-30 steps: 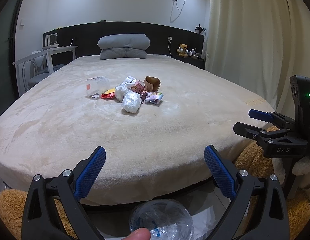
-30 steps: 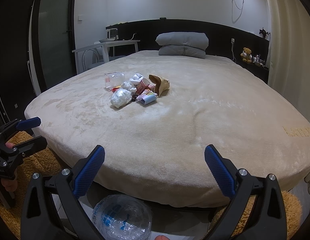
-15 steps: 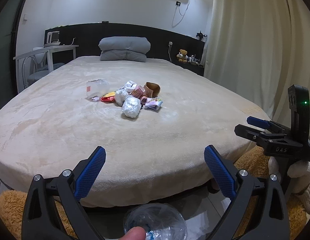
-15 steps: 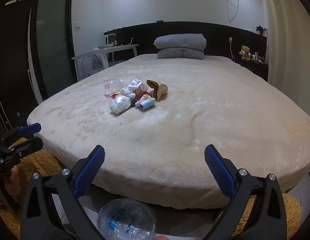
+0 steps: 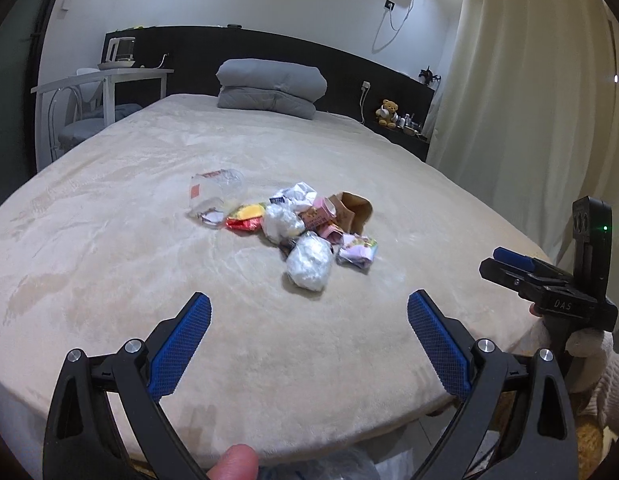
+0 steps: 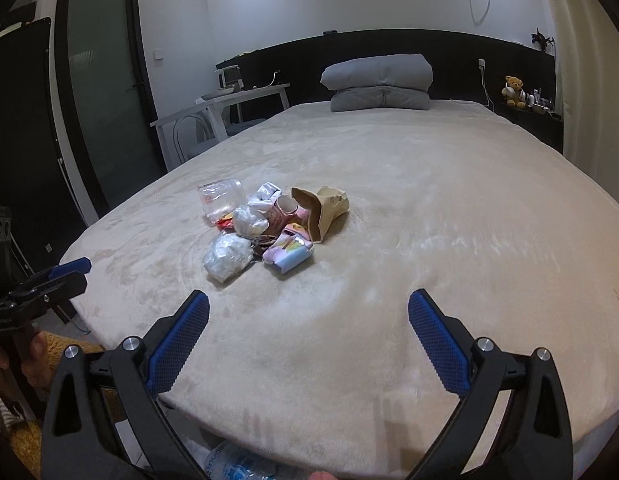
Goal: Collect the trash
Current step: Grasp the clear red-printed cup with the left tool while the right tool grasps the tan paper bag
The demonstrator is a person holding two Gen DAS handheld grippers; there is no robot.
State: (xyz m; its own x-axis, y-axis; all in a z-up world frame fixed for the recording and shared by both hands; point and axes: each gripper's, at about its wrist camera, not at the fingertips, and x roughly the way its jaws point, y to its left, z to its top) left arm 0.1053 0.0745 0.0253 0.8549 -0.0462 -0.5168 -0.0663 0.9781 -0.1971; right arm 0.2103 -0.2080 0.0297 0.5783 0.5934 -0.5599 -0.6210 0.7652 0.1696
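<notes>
A small heap of trash lies mid-bed on the cream blanket (image 5: 109, 272): a clear crushed plastic container (image 5: 215, 194) (image 6: 221, 200), a white crumpled plastic ball (image 5: 309, 266) (image 6: 227, 258), a brown paper bag (image 5: 355, 210) (image 6: 323, 210), a pink carton (image 6: 283, 212), a pastel wrapper (image 5: 357, 250) (image 6: 289, 254) and a red-yellow wrapper (image 5: 245, 218). My left gripper (image 5: 309, 340) is open above the bed's near edge, short of the heap. My right gripper (image 6: 309, 338) is open too, also short of it. Each shows from the side in the other's view.
Grey folded pillows (image 5: 271, 88) sit at the headboard. A white desk and chair (image 5: 97, 96) stand at the left, a curtain (image 5: 521, 92) at the right. A clear plastic bag (image 6: 237, 462) lies on the floor below the bed edge, beside a tan fluffy rug (image 6: 57, 344).
Both grippers rose and moved forward over the bed edge toward the heap. The bag on the floor slid almost out of view. Both stayed open.
</notes>
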